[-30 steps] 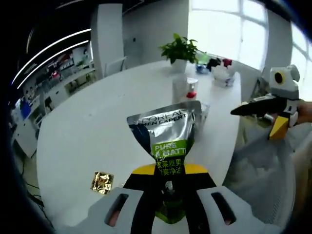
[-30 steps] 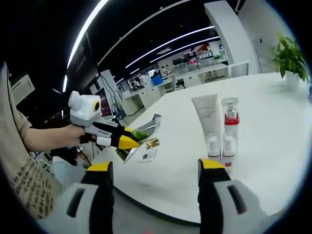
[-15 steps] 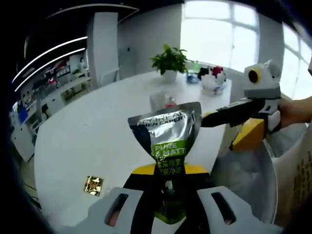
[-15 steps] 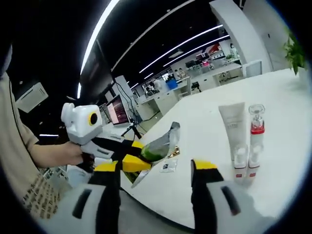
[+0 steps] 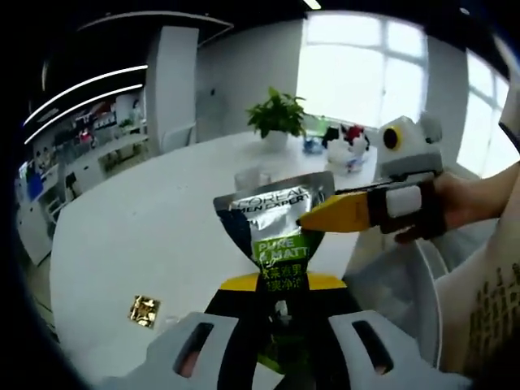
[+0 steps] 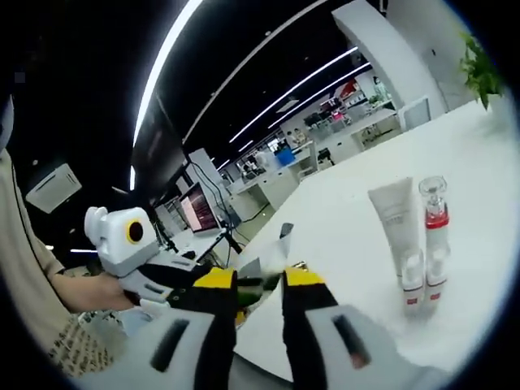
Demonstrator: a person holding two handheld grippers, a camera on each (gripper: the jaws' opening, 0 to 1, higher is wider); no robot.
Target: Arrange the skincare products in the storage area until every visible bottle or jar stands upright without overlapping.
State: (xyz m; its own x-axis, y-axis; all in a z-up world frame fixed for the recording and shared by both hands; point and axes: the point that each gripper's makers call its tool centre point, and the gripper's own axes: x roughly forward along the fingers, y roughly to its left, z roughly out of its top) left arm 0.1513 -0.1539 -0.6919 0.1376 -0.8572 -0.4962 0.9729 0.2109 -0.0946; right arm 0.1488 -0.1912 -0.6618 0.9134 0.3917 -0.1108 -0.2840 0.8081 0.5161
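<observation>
The left gripper [image 5: 280,305] clamped the silver tube [image 5: 275,231] by its green lower end, long axis upright, crimped end up, above the white table [image 5: 146,236]. The right gripper [image 5: 313,219], jaws narrowed, had moved in since a second earlier and now touched the tube's side. A white tube [image 6: 398,223] and red-collared bottle [image 6: 435,231] stood upright together.

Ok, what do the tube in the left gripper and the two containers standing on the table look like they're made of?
The tube looks like soft laminate with a metallic silver finish: it has a flat crimped end and shiny reflections. The white tube seems matte opaque plastic, even in tone with no glare. The clear bottle is see-through, glass or hard plastic, I can't tell which, with a red band.
</observation>
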